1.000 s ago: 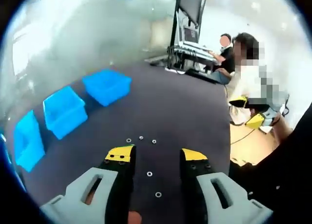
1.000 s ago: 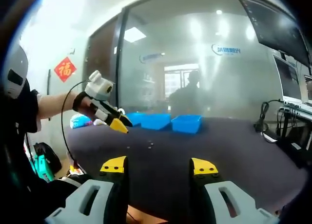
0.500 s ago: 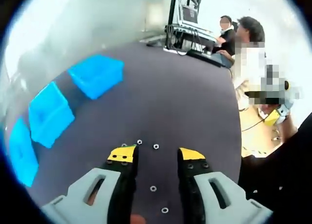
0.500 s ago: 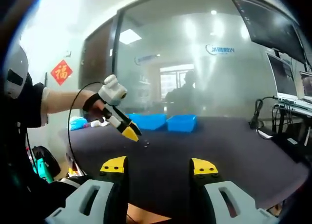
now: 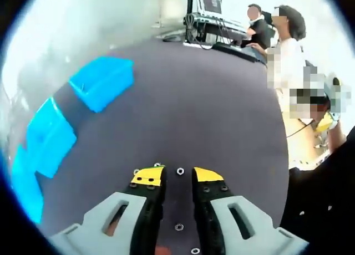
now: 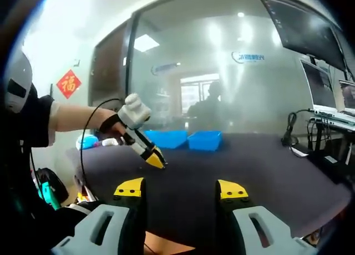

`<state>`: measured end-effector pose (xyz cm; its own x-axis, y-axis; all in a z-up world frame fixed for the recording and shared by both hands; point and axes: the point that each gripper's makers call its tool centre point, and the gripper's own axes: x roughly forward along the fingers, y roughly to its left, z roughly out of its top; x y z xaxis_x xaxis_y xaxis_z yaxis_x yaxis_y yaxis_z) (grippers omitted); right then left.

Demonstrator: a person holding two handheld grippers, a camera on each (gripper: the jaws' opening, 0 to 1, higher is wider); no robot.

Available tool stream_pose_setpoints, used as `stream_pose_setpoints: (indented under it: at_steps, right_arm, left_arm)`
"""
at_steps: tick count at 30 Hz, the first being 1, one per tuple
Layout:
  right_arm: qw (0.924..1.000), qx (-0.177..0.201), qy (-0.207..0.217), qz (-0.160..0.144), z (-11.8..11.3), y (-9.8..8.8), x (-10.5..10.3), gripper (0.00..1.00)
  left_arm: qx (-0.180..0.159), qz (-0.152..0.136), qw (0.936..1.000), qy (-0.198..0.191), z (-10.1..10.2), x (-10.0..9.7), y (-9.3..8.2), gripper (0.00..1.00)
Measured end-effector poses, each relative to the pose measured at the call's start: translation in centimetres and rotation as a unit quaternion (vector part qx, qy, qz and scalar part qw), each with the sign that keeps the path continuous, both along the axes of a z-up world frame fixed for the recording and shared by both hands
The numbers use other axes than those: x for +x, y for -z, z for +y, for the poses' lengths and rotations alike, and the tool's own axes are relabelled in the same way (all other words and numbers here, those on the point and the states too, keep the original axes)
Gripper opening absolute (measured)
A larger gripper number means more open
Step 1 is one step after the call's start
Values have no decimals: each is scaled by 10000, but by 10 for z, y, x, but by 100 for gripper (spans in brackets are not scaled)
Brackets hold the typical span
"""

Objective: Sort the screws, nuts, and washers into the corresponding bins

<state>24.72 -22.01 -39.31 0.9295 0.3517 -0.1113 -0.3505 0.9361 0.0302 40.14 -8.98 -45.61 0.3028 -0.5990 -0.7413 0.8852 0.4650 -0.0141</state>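
Left gripper view: yellow-tipped left gripper (image 5: pixel 177 177), jaws slightly parted and empty, hovers over small silver nuts (image 5: pixel 179 171) on the dark tabletop (image 5: pixel 211 100), near three blue plastic bins (image 5: pixel 102 82); right gripper (image 6: pixel 180 189) gapes wide, empty.

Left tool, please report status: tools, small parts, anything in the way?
Left tool down at table, jaws narrowly apart, empty. Right tool open, raised, idle. Nuts loose on table; blue bins at far left. Path unobstructed.
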Motion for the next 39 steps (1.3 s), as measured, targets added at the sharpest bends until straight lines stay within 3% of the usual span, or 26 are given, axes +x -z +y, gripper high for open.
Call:
stream_pose_setpoints:
  at_steps: [7, 17, 27, 32, 35, 39]
  right_arm:
    - [10000, -15, -7, -7, 1, -1, 0, 45]
    - [10000, -31, -35, -6, 5, -3, 0, 45]
    - [9999, -81, -102, -29, 9, -6, 3, 45]
    - [9999, -89, -87, -60, 9, -8, 4, 45]
    - [9999, -80, -88, -76, 10, -10, 4, 45]
    - [9999, -70, -69, -119, 11, -13, 6, 45]
  left_arm:
    - [-13, 96, 9999, -68, 2, 3, 10, 17]
    - [-157, 53, 9998, -143, 3, 3, 10, 9]
    - [-545, -26, 9983, -209, 2, -2, 7, 6]
    - [-1063, -116, 9936, -362, 3, -6, -9, 6]
    - [-1510, -192, 9871, -492, 5, -10, -27, 6]
    - [-1772, -797, 9796, -517, 16, -15, -55, 6]
